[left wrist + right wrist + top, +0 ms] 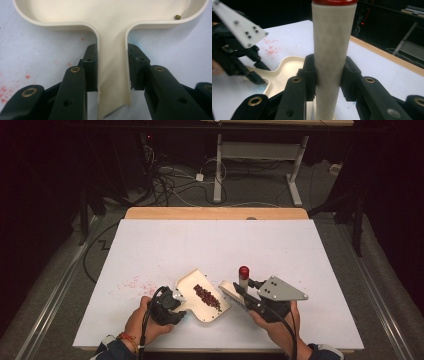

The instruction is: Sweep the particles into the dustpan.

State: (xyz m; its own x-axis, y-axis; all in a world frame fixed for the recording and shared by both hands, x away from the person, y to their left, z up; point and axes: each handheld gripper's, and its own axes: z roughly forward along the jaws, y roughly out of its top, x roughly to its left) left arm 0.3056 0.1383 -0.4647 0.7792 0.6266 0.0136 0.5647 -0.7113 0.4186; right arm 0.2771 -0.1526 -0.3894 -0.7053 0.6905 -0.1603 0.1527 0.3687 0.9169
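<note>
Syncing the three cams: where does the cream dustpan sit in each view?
High view: dustpan low centre, dark red bits in it.
Left gripper view: its handle runs up the middle between the jaws, tray along the top.
Right gripper view: lower left, behind the white tube.
Shared landmark: red stains on the table.

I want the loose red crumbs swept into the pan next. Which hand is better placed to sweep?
Right: its tool grips the brush handle; the left tool clamps the dustpan.

Grippers: two, left gripper (176, 301) and right gripper (240, 292)
Cream dustpans (190, 282): one
Brushes with red-capped handle (243, 275): one
Heaps of dark red bits (207, 297): one
White tables (165, 245): one
</note>
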